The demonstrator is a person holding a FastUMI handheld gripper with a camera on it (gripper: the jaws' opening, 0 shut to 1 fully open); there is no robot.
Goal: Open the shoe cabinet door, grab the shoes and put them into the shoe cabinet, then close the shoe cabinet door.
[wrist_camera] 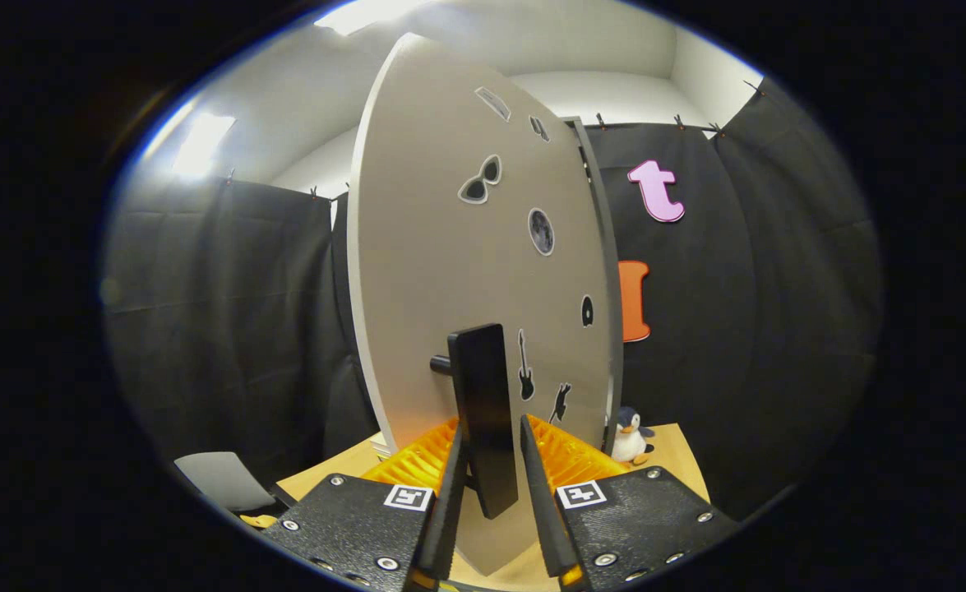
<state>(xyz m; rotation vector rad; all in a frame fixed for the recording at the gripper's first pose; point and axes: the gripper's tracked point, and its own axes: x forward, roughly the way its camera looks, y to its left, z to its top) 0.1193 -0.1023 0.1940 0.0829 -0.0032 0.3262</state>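
We have the claw (pixel 491 485) around the door handle (pixel 484 415)

Its fingers (pixel 450 493) straddle the black handle of the cabinet door (pixel 450 263) without clearly pressing it, so we call them spread. The door stands edge-on just ahead, swung partly out. A loose hold could let the handle slip; a penguin toy (pixel 630 436) sits near on the surface (pixel 680 452)
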